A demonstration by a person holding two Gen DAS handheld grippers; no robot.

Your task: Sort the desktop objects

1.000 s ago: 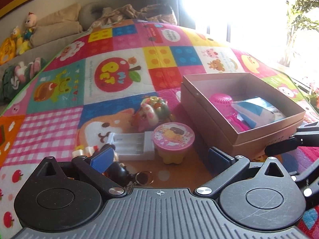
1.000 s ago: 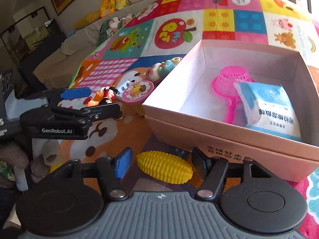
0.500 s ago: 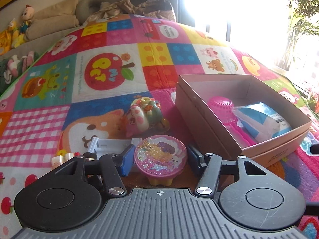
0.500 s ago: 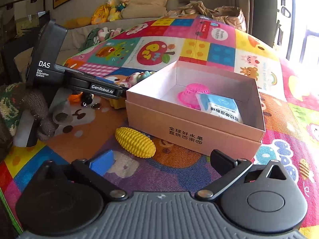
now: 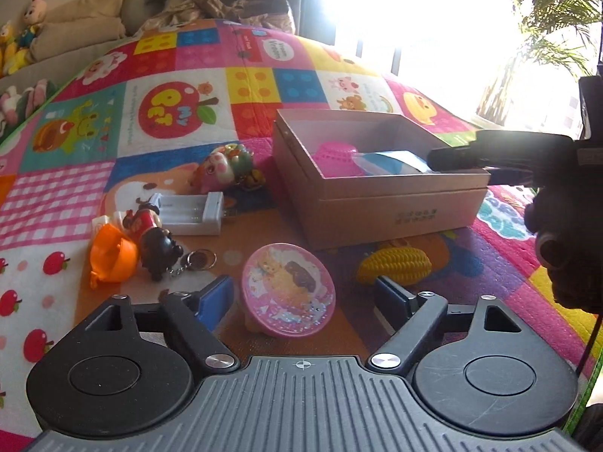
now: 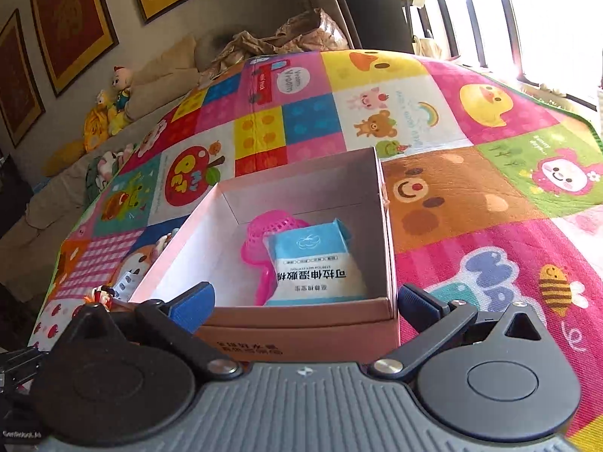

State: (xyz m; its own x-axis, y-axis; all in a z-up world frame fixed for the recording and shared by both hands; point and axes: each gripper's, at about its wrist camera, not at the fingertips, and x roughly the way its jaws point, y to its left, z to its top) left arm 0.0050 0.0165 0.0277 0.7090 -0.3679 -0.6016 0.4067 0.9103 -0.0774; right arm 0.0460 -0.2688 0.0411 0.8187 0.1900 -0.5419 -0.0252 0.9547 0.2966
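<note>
Between my left tongs [image 5: 303, 297], spread and just reopened, the round pink jelly cup with a cartoon lid [image 5: 288, 289] sits tilted on the patchwork play mat [image 5: 56, 196], touching neither pad; a hasty pinch could tip it. Over the near edge of the open pink cardboard box [image 6: 301, 333], my right tongs [image 6: 305, 301] hang spread and empty; dropping lower could shove it.

Strong daylight admitted through far-right window [image 5: 414, 19], area blown out by glare; mat [image 5: 169, 113] brightly lit; edges bent by fisheye; focus kept sharp.
</note>
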